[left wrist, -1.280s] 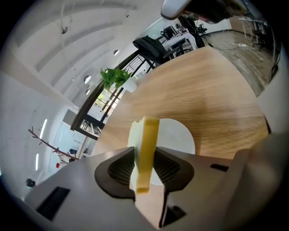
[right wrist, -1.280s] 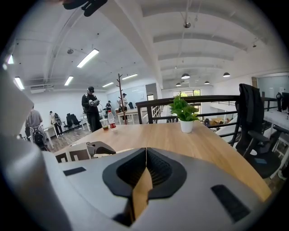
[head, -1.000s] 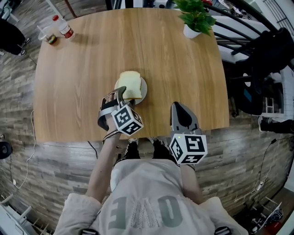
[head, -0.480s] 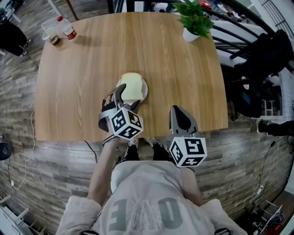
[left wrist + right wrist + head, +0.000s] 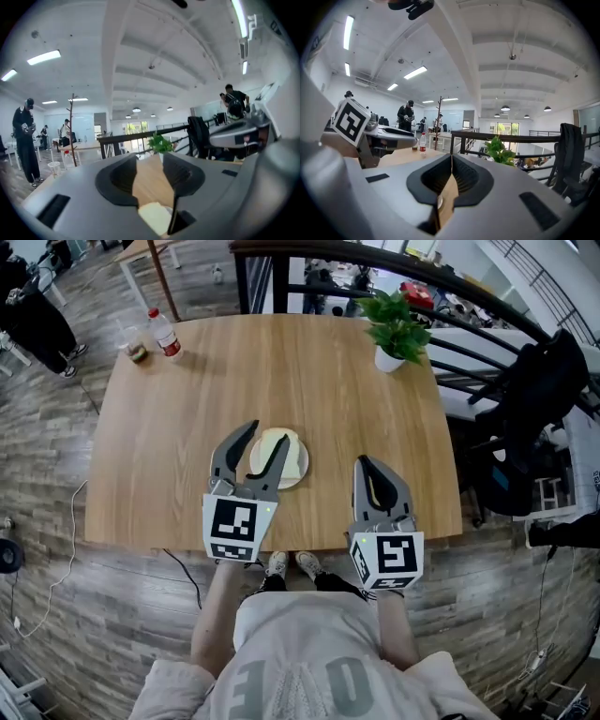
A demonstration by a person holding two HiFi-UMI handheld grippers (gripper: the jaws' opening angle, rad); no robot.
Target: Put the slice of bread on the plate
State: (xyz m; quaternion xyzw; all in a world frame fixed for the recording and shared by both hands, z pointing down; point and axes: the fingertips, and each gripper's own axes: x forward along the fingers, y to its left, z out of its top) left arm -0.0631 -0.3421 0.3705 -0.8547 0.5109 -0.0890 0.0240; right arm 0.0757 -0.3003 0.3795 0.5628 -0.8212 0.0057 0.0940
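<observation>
The pale slice of bread (image 5: 281,456) lies flat on a small round plate (image 5: 293,483) near the front of the wooden table (image 5: 187,427). My left gripper (image 5: 267,433) hovers high above the plate, jaws apart and closing with nothing between them. Through the gap in the left gripper view (image 5: 150,157) I see the bread (image 5: 153,216) and the tabletop below. My right gripper (image 5: 362,461) hangs over the table's front right with its tips together; in the right gripper view (image 5: 451,159) nothing is held.
A potted plant (image 5: 398,329) stands at the back right. A bottle (image 5: 166,334) and a cup (image 5: 131,339) sit at the back left corner. A dark railing runs behind the table, and a chair draped in black (image 5: 534,409) is on the right.
Both grippers rose off the table towards the camera. The left one rolled level and drew away from the bread, which stays on the plate. The head view tipped upward.
</observation>
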